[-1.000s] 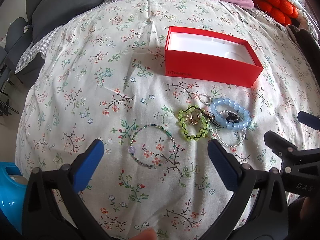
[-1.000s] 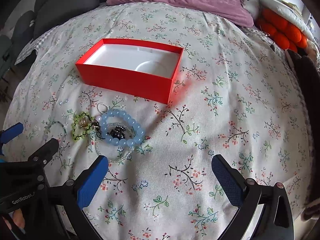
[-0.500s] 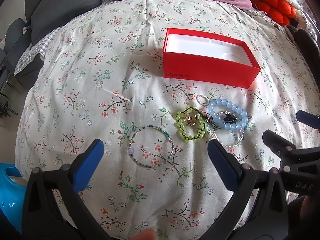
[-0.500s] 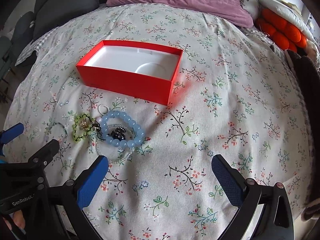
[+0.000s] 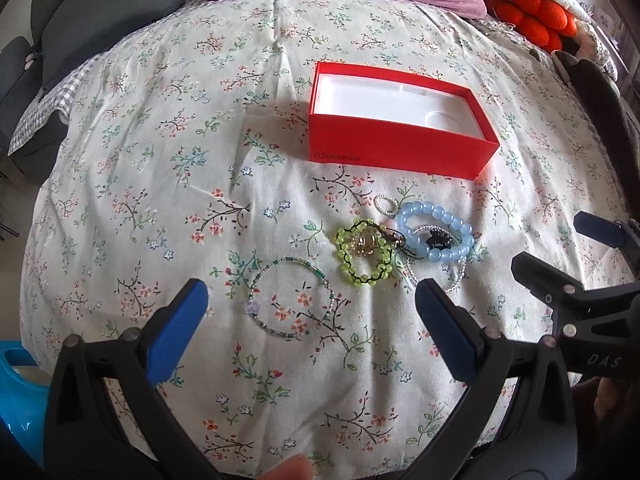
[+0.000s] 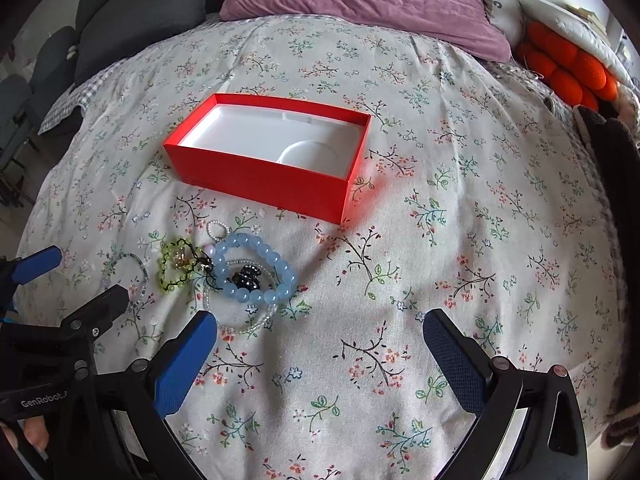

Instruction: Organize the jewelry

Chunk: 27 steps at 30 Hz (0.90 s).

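Observation:
An open red box (image 5: 400,148) with a white, empty inside lies on the floral bedspread; it also shows in the right wrist view (image 6: 264,184). In front of it lie a thin green bead bracelet (image 5: 291,298), a yellow-green bead bracelet (image 5: 362,258), a light blue bead bracelet (image 5: 434,230), a clear bead bracelet (image 5: 436,280) and a small pearl ring (image 5: 386,204). My left gripper (image 5: 308,312) is open and empty just above the thin bracelet. My right gripper (image 6: 320,340) is open and empty, right of the blue bracelet (image 6: 256,268).
A purple pillow (image 6: 368,0) and orange plush (image 6: 568,68) lie at the bed's far end. Dark grey cushions (image 5: 100,12) stand far left. A blue plastic object (image 5: 20,388) is at the lower left.
Both grippers have drawn back slightly toward me, so the box and jewelry sit a little farther off. Nothing on the bed has moved.

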### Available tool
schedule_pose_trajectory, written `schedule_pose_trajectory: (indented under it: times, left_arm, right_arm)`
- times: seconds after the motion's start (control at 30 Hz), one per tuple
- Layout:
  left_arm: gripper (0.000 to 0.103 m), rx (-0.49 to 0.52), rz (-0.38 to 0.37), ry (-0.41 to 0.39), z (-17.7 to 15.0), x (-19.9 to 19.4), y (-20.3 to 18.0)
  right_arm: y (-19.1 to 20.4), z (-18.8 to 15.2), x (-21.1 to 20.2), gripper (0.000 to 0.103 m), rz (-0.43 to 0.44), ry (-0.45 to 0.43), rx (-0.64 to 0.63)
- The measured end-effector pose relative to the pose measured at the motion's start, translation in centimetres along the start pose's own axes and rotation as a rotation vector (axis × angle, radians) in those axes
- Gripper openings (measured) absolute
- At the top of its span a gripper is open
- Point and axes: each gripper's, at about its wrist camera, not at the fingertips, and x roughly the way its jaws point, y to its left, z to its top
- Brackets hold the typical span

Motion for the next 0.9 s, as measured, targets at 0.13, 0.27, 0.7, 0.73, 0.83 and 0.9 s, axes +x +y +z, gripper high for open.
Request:
schedule_pose_trajectory:
  times: [0.13,0.27,0.7,0.73,0.83,0.9]
  left_arm:
    - [0.103,-0.049,-0.069,0.024,0.7,-0.1,1.5]
    - [0.102,-0.084,-0.141,0.043,1.5,0.5,2.9]
    - [0.058,-0.105,-0.243,0.204,1.9,6.2,6.6]
    - [0.054,-0.094,-0.243,0.213,1.7,6.4,6.5]
    - [0.048,-0.054,-0.244,0.233,1.3,7.1,6.1]
    - [0.046,-0.023,-0.225,0.234,1.2,7.4,5.7]
  right_arm:
    - [-0.5,0.5,-0.4,0.103,0.029,-0.016,0.004]
    - [-1.0,1.4,-0.2,0.103,0.04,-0.021,0.003]
    - [-2.2,3.5,5.9,0.065,0.25,0.105,0.123]
    - [-2.1,3.6,6.3,0.061,0.246,0.11,0.128]
    - [-1.8,3.9,7.2,0.055,0.25,0.128,0.133]
    - [-1.5,4.0,7.8,0.051,0.261,0.141,0.139]
